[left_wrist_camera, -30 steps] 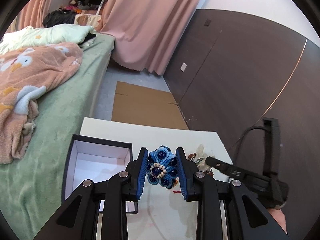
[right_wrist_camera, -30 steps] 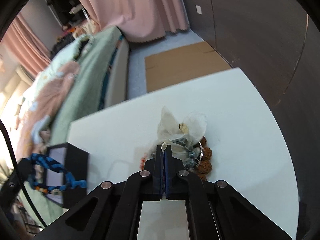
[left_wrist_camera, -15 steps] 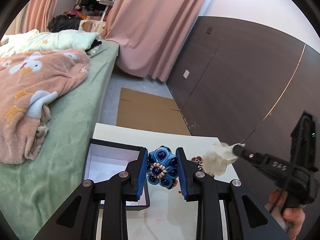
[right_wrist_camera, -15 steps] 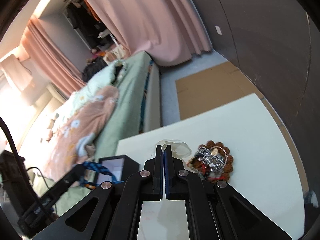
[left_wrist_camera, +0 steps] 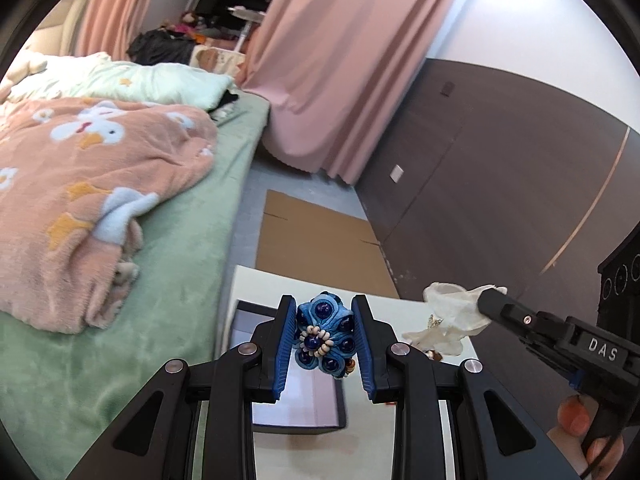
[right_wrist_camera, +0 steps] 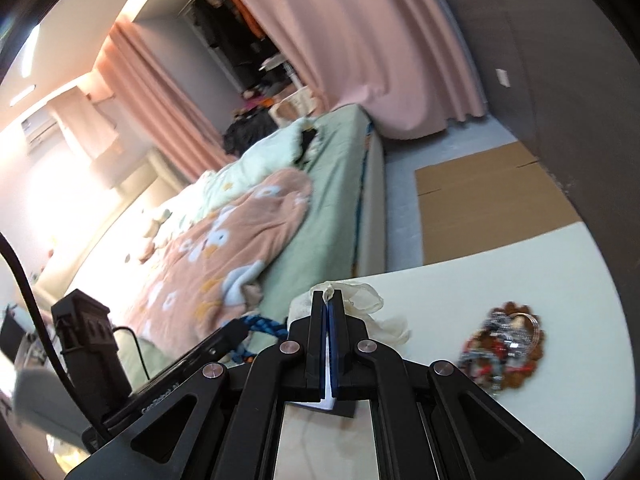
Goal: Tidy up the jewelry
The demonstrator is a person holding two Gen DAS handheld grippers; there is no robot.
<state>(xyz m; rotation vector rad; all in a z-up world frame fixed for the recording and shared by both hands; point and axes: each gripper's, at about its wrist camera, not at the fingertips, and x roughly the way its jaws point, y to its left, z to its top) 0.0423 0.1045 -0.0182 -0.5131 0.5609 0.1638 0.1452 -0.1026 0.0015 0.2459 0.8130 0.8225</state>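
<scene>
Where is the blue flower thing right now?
In the left wrist view, the blue flower ornament is pinched between the left gripper's fingers, above the open box.

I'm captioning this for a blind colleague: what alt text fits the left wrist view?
The left gripper clamps a blue beaded flower ornament above an open black box on a white table. At right, the right gripper holds a sheer white pouch; a bed lies left.
</scene>
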